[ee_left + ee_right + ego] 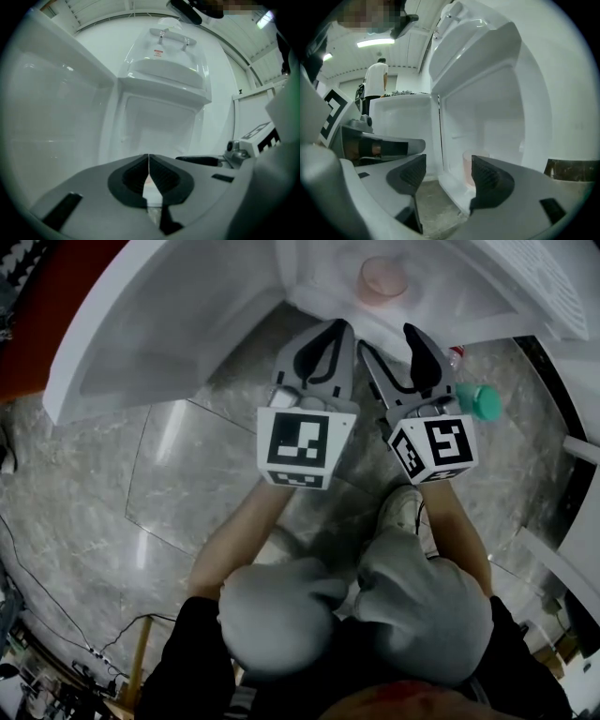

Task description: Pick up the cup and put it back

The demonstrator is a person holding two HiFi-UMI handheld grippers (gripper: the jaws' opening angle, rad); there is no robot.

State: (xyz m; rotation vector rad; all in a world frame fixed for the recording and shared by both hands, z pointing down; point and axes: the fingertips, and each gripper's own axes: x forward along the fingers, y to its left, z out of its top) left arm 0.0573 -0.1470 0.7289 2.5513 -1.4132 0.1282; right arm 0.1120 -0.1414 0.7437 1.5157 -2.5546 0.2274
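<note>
Open white plastic fridge [187, 324] fills 12 o'clock. Left gripper [339, 329]: jaws fully together, empty. Right gripper [389, 341]: jaws wide apart, empty. Pink translucent cup [382, 279] stands inside the fridge at 12 o'clock, beyond both. Only the left gripper view shows a red-white sticker [158, 52], unreadable.

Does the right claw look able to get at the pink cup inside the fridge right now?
Probably yes: the right claw is open, the fridge door stands open, and nothing blocks the pink cup.

A pink cup [382, 279] stands on the bottom shelf [323, 273] of a white fridge [497, 79]. The fridge stands on a grey stone floor [187, 474].
</note>
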